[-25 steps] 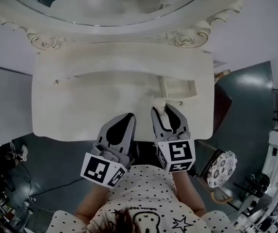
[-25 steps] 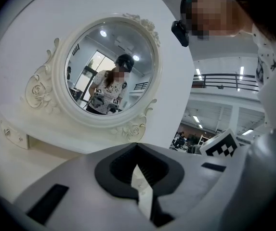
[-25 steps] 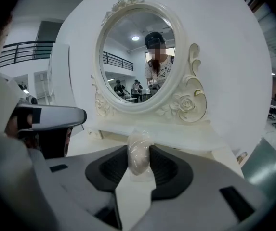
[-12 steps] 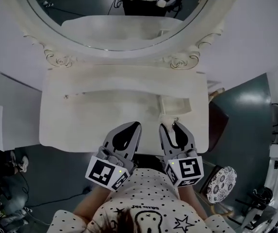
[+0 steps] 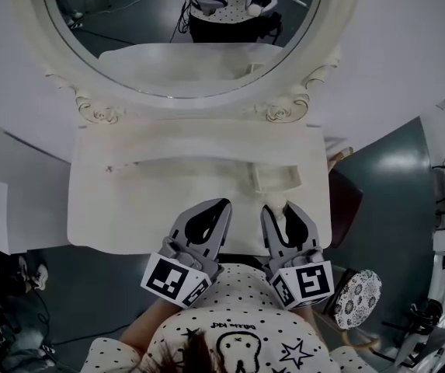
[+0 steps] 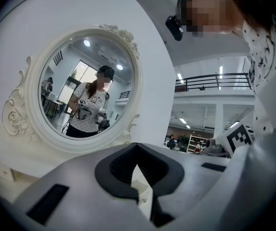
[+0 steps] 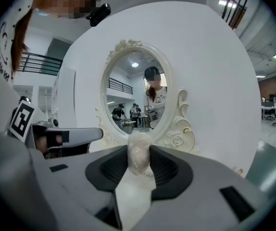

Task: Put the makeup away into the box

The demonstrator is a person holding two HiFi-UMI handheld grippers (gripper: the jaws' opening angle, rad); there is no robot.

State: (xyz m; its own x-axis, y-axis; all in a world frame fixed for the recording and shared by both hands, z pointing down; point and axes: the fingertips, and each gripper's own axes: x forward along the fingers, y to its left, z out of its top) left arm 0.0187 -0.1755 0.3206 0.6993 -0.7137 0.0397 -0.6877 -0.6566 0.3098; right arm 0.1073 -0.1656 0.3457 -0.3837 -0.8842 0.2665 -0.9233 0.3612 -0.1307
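Head view has the right gripper (image 5: 288, 210) over the near edge of the dressing table (image 5: 129, 208). The box (image 5: 278, 179) sits just ahead of its fingers, a touch toward the left gripper's side. The box's long side runs across the line the fingers point along.

Right gripper view shows those jaws partly apart and clamped on a pale, egg-shaped makeup piece (image 7: 138, 154). It seems to lie lengthwise along the pads, with its rounded end poking past the tips.

The left gripper (image 5: 218, 208) is just beside the right one, its jaws closed tip to tip with nothing in them. It is the farther of the two from the box, so the right hand looks like the one to make the drop. I'd judge the move to be a short reach forward and down over the box's near wall.

Beyond the box, past the fingertips, stands the carved frame (image 5: 284, 109) of the mirror (image 5: 183, 45), so there is little room to overshoot. The table's side edge is close on the outer side of the right fingers. Bare tabletop lies wide open ahead of the left fingers.
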